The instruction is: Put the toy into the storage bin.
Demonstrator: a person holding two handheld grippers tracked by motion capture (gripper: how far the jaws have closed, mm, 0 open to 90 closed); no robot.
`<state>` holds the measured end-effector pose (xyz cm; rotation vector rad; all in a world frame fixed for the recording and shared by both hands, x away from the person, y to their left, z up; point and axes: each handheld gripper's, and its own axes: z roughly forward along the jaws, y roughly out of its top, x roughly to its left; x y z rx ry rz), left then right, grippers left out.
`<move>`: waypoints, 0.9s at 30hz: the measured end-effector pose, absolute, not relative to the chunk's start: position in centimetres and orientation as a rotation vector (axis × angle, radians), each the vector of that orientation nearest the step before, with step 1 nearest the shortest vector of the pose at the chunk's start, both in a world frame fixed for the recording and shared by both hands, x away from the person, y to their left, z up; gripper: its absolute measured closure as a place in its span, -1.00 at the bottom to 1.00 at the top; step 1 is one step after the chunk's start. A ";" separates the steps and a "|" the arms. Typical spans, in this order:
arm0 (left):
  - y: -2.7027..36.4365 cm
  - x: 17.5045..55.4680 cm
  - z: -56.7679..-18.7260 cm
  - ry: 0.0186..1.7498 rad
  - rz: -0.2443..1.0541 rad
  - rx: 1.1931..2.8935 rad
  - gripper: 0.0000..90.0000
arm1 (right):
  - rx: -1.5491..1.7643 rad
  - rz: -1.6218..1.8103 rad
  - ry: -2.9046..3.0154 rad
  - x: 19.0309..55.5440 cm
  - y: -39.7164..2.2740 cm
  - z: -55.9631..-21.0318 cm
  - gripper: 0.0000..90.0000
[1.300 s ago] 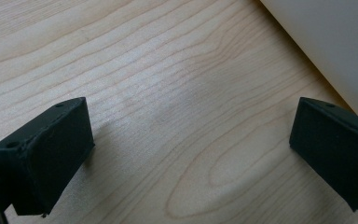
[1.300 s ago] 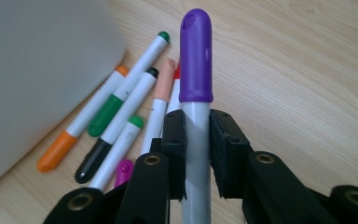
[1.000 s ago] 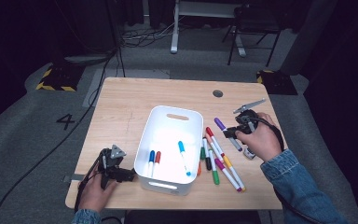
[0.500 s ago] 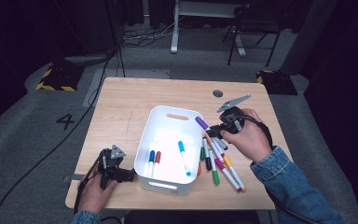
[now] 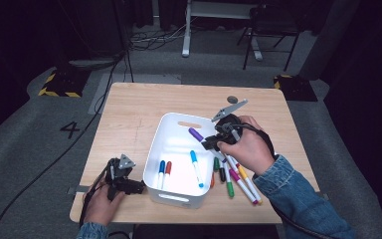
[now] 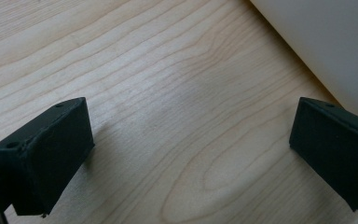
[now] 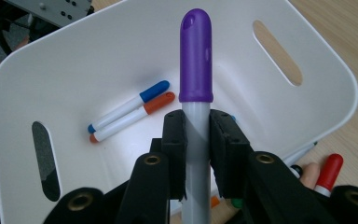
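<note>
While the left hand-held gripper (image 5: 138,187) rests spread at seven o'clock on the counter (image 5: 129,114), the right hand-held gripper (image 7: 196,140) pinches a purple-capped marker (image 7: 196,60) above the white bin (image 5: 171,130).

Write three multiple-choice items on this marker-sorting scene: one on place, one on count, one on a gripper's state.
1. Where is the purple-capped marker?
A. Lying in the bin
B. Held over the white bin
C. On the floor

2. How many markers lie inside the bin?
A. Three
B. None
C. Six

3. How is the left gripper?
A. Shut on a marker
B. Open, nothing between its jaws
C. Inside the bin

Key: 1 B, the right gripper clamps it above the bin; 2 A, the high view shows two blue, one red; 3 B, bare table between its jaws.
</note>
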<state>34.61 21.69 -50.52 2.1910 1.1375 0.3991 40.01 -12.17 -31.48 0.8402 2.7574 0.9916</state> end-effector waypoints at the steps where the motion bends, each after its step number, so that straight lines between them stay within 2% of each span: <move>1: 21.6 34.6 -50.6 1.129 0.386 2.189 -1.00 | 0.839 0.999 2.761 40.0 -12.0 -31.5 0.71; 18: 21.5 34.6 -50.6 1.119 0.382 2.196 -1.00 | 0.757 1.021 2.822 39.3 -8.4 -31.8 0.71; 27: 21.5 34.6 -50.6 1.121 0.379 2.196 -1.00 | 0.684 0.968 2.836 39.4 -7.7 -33.1 0.71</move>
